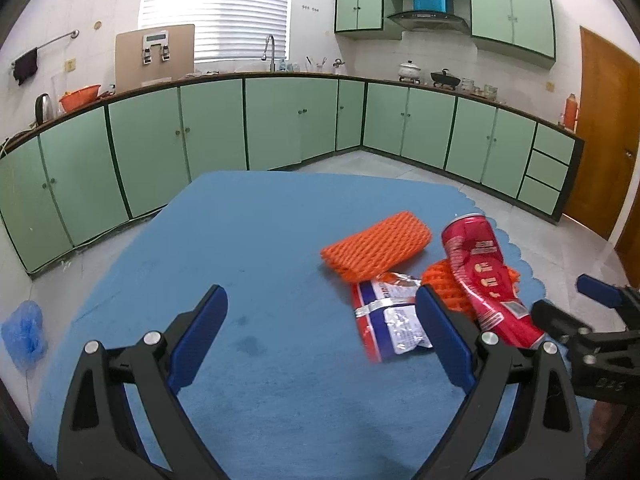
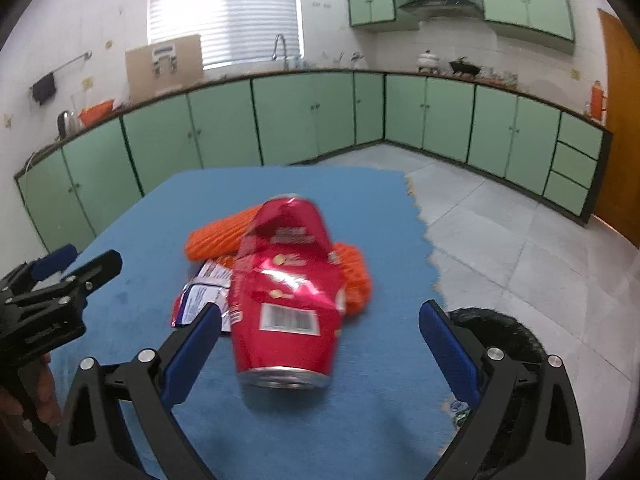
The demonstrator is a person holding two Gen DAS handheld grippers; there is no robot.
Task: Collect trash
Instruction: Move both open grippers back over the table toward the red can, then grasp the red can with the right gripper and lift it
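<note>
Four pieces of trash lie clustered on the blue-covered counter (image 1: 260, 240): a crushed red can (image 2: 286, 292), a flat orange foam net (image 1: 376, 246), a second orange net (image 2: 356, 272) under the can, and a crumpled red, white and blue wrapper (image 1: 386, 316). The can shows a white barcode label and pale lettering (too blurred to read); the wrapper's print is also illegible. The right tongs (image 2: 320, 328) are spread wide with nothing gripped, and the can lies between their blue pads, base toward the camera, touching neither. The left tongs (image 1: 320, 308) are likewise wide open over bare cloth, the wrapper just inside the right pad. A black bin (image 2: 500, 328) sits below the counter's right edge.
</note>
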